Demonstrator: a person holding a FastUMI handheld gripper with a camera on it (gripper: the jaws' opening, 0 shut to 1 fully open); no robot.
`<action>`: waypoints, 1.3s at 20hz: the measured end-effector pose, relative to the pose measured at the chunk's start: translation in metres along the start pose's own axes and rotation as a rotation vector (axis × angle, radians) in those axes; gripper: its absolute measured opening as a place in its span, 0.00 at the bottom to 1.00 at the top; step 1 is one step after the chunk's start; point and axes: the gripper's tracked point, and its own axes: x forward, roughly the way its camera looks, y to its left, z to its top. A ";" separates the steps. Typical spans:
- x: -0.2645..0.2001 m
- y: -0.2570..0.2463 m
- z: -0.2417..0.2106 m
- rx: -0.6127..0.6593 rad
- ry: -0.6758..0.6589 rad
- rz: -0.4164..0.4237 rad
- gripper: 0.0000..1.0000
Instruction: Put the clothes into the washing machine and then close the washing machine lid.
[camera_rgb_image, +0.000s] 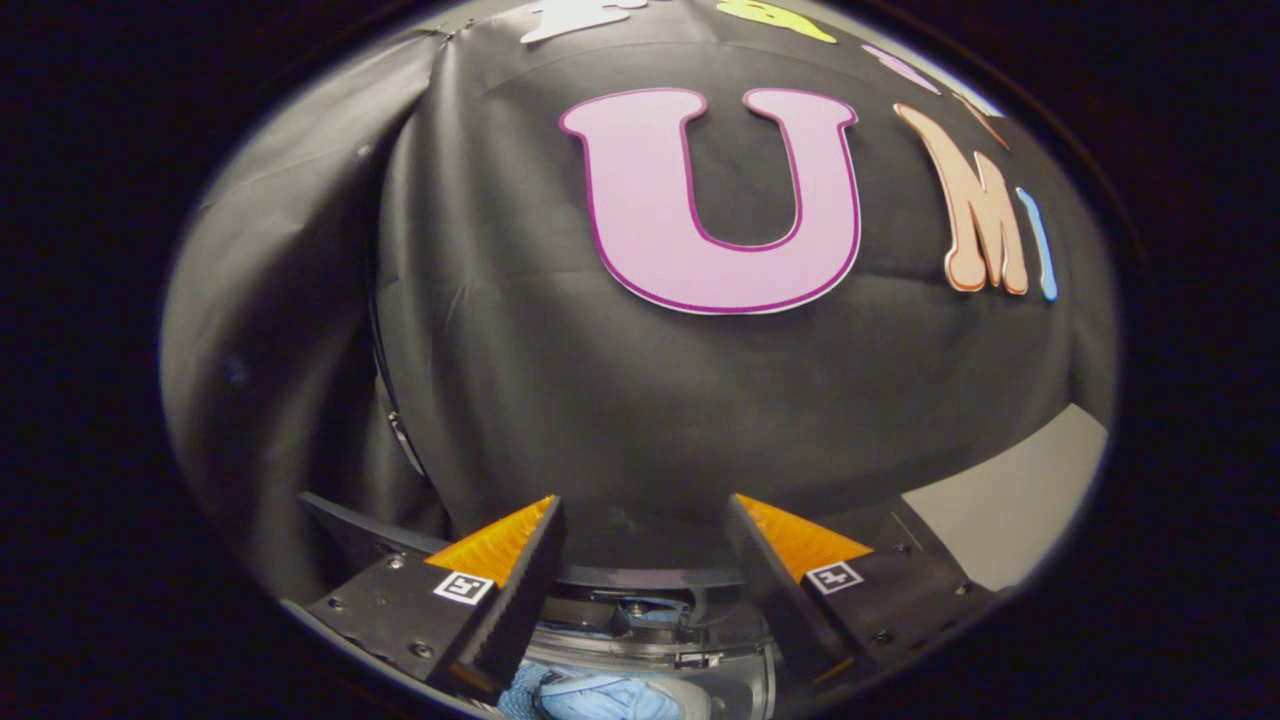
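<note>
The clothes (600, 697), a pale blue bundle of fabric, lie low between the two fingers and slightly toward the left one, at the near end of the gap and below the fingertips rather than ahead of them. How far the bundle extends cannot be told, so no long axis can be given. Just beyond the bundle, and also between the fingers, the curved rim of the washing machine (650, 655) runs crosswise, with a small latch-like fitting on it and a dark curved band behind it that may be the raised lid; this cannot be confirmed. The gripper (645, 520) stands with its fingers spread wide apart, nothing pressed between them, and neither finger is seen touching the fabric. The fingers point forward and upward at the booth's black cloth wall (620, 400), well past the machine; a pale strip of surface (1010, 520) shows beyond the right finger. Judgement: the deciding relation is vertical, the fabric sitting beneath and behind the fingertips, so the coming move appears to call for tipping the fingers downward toward the bundle before any closing. Whether the clothes already rest inside the drum cannot be told.
</note>
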 end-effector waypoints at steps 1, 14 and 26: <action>-0.011 0.001 -0.003 -0.003 0.000 0.004 0.98; -0.118 0.005 -0.054 0.042 -0.008 0.054 0.97; -0.163 -0.017 -0.040 0.050 -0.083 0.037 0.97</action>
